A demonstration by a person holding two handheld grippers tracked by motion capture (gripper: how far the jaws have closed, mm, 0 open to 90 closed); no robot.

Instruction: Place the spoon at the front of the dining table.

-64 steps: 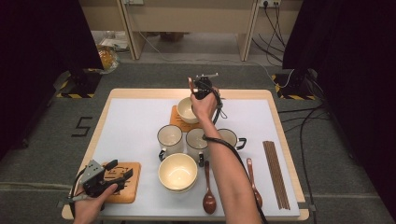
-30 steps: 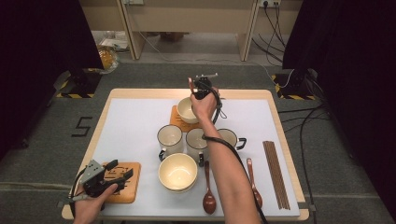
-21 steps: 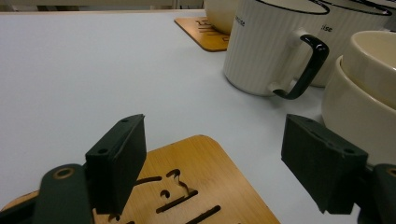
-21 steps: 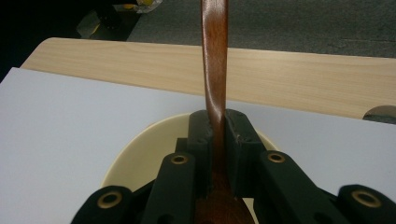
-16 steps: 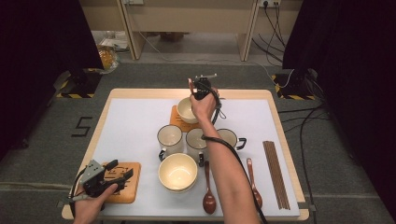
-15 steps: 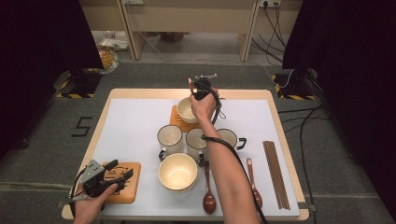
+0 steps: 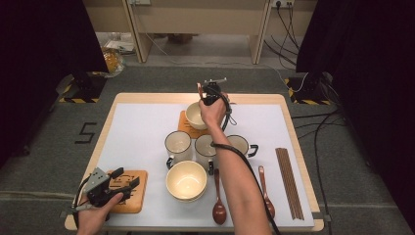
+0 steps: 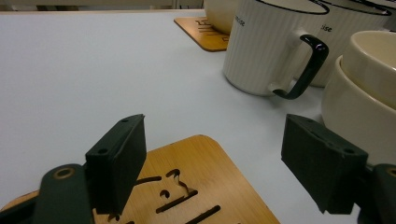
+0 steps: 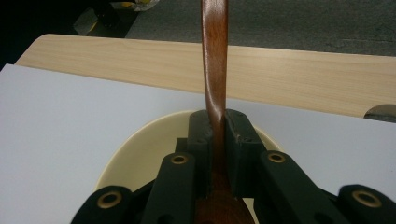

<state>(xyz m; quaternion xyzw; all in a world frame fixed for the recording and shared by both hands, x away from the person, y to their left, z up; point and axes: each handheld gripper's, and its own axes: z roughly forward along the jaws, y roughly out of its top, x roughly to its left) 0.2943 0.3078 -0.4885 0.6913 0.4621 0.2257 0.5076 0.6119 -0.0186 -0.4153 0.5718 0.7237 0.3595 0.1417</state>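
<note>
My right gripper (image 7: 208, 91) is held above the cream bowl (image 7: 195, 116), which sits on a wooden coaster (image 7: 184, 125) at the back middle of the table. Its jaws are shut on a brown wooden spoon (image 9: 215, 56), whose handle sticks up and away over the bowl's rim (image 9: 135, 149). At the front left, my left gripper (image 7: 126, 177) stands open just over a second wooden coaster (image 7: 132, 198). In the left gripper view the left gripper (image 8: 215, 140) has nothing between its black jaws, and the coaster (image 8: 201, 186) lies under them.
Three white mugs (image 7: 177, 143) (image 7: 204, 146) (image 7: 240, 144) stand in a row mid-table. Stacked cream bowls (image 7: 186, 180) sit in front of them. Two wooden spoons (image 7: 219, 205) (image 7: 264, 191) and brown chopsticks (image 7: 288, 181) lie at the front right on the white mat (image 7: 142, 127).
</note>
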